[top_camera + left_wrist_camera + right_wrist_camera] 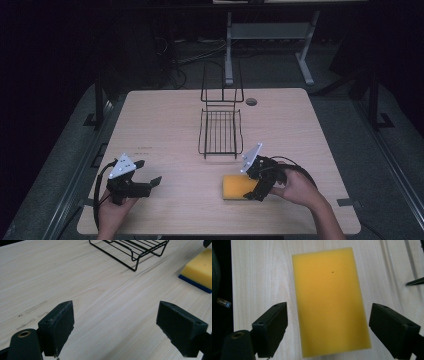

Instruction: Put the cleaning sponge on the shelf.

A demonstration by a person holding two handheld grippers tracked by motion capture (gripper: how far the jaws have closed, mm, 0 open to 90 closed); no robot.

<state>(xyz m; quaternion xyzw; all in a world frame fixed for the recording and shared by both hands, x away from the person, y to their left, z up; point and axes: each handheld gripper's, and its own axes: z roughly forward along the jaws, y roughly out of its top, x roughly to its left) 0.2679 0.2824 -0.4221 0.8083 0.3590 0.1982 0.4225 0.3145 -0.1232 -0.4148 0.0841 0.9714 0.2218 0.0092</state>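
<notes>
The right gripper [328, 332] hung wide open astride the sponge [329, 300]; closing too high, it might have pinched only air.

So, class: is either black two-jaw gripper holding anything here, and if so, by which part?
Nothing is held. The right gripper is open, its jaws either side of the flat yellow rectangular sponge without touching it. The left gripper is open over bare table.
</notes>
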